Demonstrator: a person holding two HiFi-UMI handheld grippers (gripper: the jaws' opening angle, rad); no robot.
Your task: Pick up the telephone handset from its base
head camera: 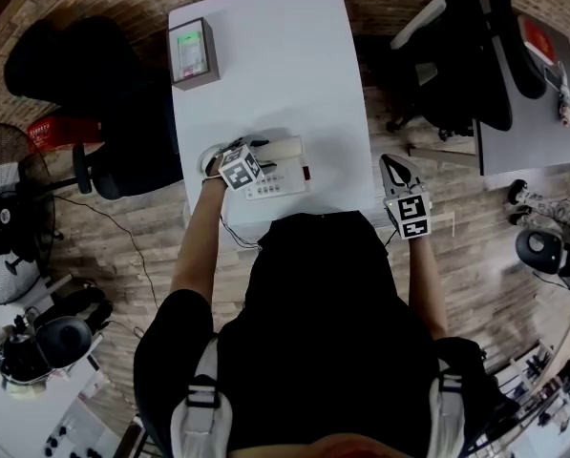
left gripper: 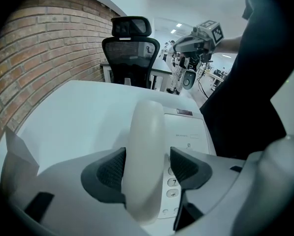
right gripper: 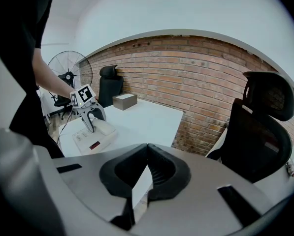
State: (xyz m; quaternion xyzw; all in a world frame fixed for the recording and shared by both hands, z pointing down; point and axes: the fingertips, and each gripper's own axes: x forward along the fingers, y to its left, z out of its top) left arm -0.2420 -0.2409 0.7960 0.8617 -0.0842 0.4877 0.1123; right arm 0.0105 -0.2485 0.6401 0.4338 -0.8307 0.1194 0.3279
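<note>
The cream-white, rounded plastic telephone handset (left gripper: 146, 151) lies on its off-white keypad base (left gripper: 186, 136) on the white bench (left gripper: 78, 117). It sits between the spread jaws of the left tool (left gripper: 147, 168). One pad is against it and a sliver of keypad shows beside the other.

If the jaws close unevenly, they could nudge the smooth handset sideways off its cradle. A grip this near one end may let it tilt or slip as it rises. Nothing steadies the base, so it might drag along.

The right tool (right gripper: 147, 154) is pressed together and empty.

Only the left gripper view shows that gap. In the head view the marker cube (head camera: 239, 166) covers the grip, but that view places the right tool off the bench edge.
</note>
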